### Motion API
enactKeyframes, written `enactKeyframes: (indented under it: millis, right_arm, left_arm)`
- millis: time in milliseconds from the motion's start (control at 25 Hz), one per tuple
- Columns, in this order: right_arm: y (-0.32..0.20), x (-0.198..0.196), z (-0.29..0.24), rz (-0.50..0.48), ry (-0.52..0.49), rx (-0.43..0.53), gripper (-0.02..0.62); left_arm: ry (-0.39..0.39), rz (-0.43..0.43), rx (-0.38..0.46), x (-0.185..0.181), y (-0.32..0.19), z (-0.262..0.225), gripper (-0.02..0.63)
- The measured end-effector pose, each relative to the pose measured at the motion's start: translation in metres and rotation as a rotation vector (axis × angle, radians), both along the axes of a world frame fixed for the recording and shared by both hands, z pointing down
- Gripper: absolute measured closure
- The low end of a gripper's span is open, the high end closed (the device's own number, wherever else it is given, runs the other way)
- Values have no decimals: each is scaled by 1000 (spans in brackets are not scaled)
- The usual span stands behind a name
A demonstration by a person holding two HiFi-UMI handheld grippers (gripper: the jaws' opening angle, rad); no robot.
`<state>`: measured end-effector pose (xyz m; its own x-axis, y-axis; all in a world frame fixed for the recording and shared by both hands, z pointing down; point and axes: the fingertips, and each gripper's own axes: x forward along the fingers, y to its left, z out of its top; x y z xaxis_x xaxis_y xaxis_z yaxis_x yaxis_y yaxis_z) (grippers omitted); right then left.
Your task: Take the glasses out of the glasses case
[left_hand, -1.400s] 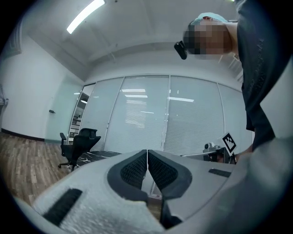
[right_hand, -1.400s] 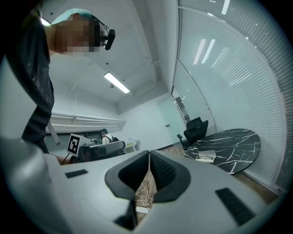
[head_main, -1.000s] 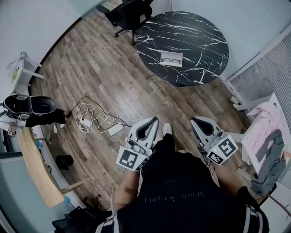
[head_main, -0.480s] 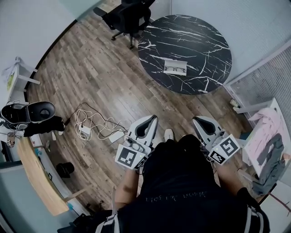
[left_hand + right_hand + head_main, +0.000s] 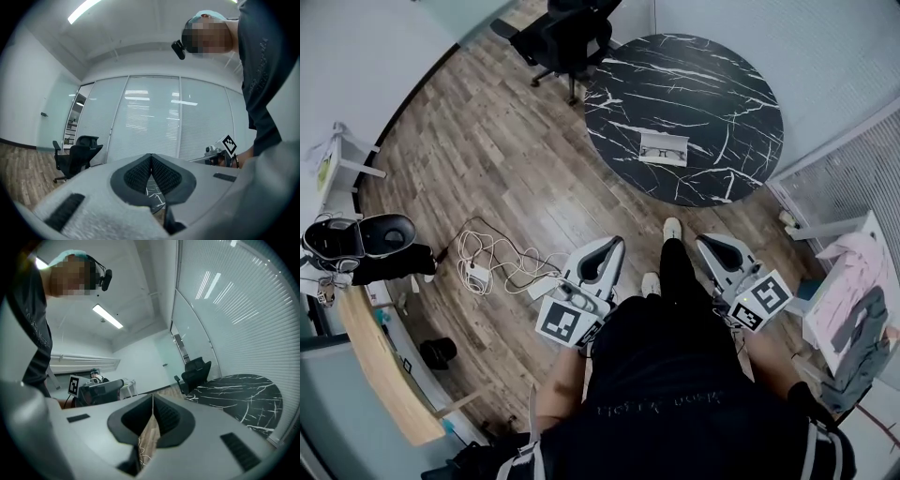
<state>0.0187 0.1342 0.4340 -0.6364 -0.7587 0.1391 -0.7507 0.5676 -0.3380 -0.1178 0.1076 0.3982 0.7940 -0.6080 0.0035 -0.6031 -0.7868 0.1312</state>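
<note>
— Where is the case (image 5: 663,148) seen?
— Only in the head view: it is laid open on the table (image 5: 722,84), upper middle, and the glasses (image 5: 659,151) are kept inside.
— And the grippers?
— The left gripper (image 5: 616,245) and right gripper (image 5: 702,243) are held low, well apart from it. Both are pinched shut, with nothing gripped.

Black table (image 5: 712,84) with white veins; brown wood-grain floor (image 5: 487,141); white glasses case (image 5: 663,148)

Black marbled round table (image 5: 712,84); office chair (image 5: 567,33) beside it; cables (image 5: 492,255) on wooden floor (image 5: 487,141).
</note>
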Motion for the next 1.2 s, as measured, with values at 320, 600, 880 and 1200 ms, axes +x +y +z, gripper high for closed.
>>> enactKeyframes:
  millis: [320, 600, 880, 1200]
  right_arm:
    - [-65, 7, 6, -59, -21, -23, 565]
    - [-129, 27, 27, -91, -5, -69, 565]
    - [-186, 42, 46, -142, 31, -94, 565]
    - [-231, 51, 77, -211, 59, -155, 563]
  left_arm:
    - [-28, -38, -41, 14, -58, 1, 586]
    - [17, -40, -88, 45, -123, 1, 586]
    - [4, -48, -137, 65, -177, 31, 586]
    - [-51, -86, -165, 83, -202, 52, 586]
